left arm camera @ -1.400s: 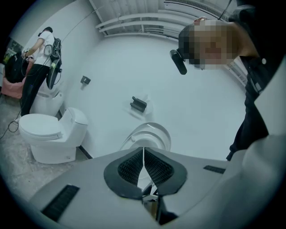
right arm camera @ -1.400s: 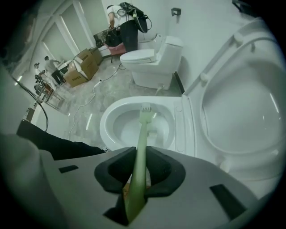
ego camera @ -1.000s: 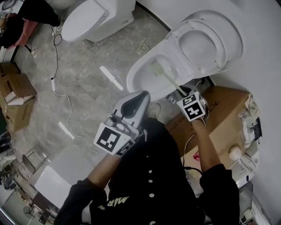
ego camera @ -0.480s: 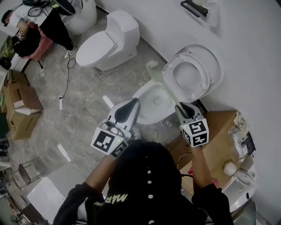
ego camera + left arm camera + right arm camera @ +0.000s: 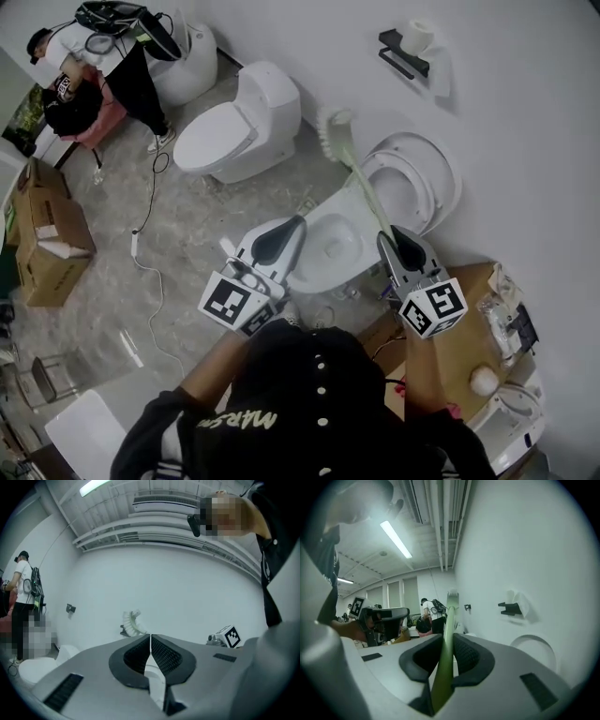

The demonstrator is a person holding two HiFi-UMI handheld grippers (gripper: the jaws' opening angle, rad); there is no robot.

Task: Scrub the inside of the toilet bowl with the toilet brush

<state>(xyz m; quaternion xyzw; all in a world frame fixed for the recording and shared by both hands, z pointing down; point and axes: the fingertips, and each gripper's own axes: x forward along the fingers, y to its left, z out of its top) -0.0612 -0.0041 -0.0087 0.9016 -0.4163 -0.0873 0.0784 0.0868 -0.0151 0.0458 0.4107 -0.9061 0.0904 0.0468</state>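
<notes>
The toilet brush point(image 5: 357, 178) has a pale green handle and a white bristle head point(image 5: 331, 125), raised in the air above the open toilet bowl point(image 5: 328, 239). My right gripper point(image 5: 392, 240) is shut on the handle, which runs up between its pads point(image 5: 465, 656) in the right gripper view to the brush head point(image 5: 452, 594). The seat and lid point(image 5: 412, 183) stand up against the wall. My left gripper point(image 5: 293, 225) hovers over the bowl's left rim, shut with nothing in it; from the left gripper view the brush head point(image 5: 132, 623) shows beyond its tips point(image 5: 150, 636).
A second toilet point(image 5: 234, 131) with closed lid stands left of the bowl, a third behind it. A person point(image 5: 98, 66) stands at the far left. Cardboard boxes point(image 5: 47, 234) lie left; a box point(image 5: 455, 352) sits right. A cable point(image 5: 145, 234) trails over the floor. A paper holder point(image 5: 408, 42) hangs on the wall.
The brush has come up out of the bowl and now points high toward the wall. Both grippers rose with the head camera, so more of the room shows.
</notes>
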